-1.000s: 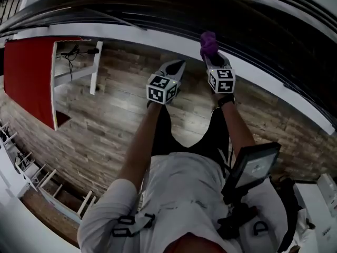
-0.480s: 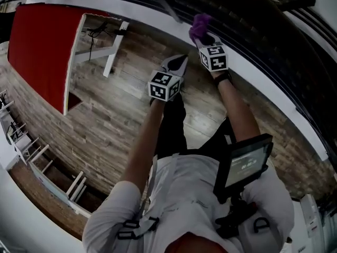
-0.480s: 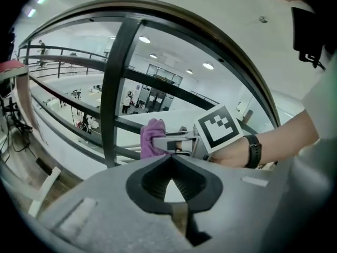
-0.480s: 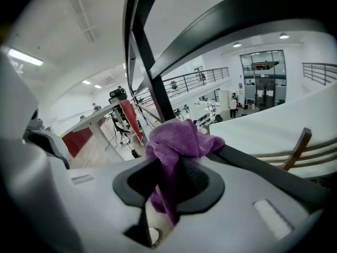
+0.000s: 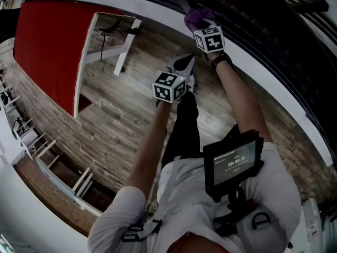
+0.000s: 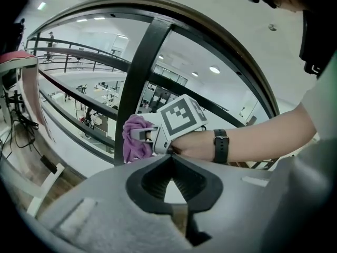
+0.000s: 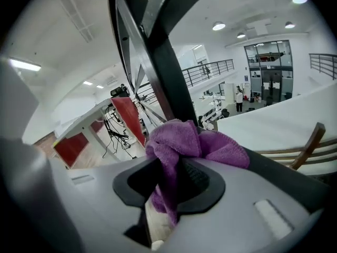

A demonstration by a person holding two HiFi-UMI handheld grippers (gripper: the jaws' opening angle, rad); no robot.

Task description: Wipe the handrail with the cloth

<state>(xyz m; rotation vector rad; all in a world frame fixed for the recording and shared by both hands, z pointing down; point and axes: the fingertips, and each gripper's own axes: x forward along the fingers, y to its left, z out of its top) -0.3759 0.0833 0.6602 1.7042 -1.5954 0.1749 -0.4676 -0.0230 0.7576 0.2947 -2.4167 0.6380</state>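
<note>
1. Open wooden floor (image 5: 121, 120) is seen left of both grippers; the curved handrail (image 6: 197, 21) bounds the far side.
2. The left gripper (image 5: 184, 66) is held closed on nothing, clear of the rail.
3. The purple cloth (image 7: 181, 141), bunched and fuzzy, is clamped in the right gripper (image 5: 199, 25) against a dark upright (image 6: 142, 78) beneath the handrail.

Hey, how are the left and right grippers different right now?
The right gripper clamps the purple cloth; the left gripper is shut on nothing. The right gripper is up at the dark railing post; the left gripper hangs back from it. Both carry marker cubes.
</note>
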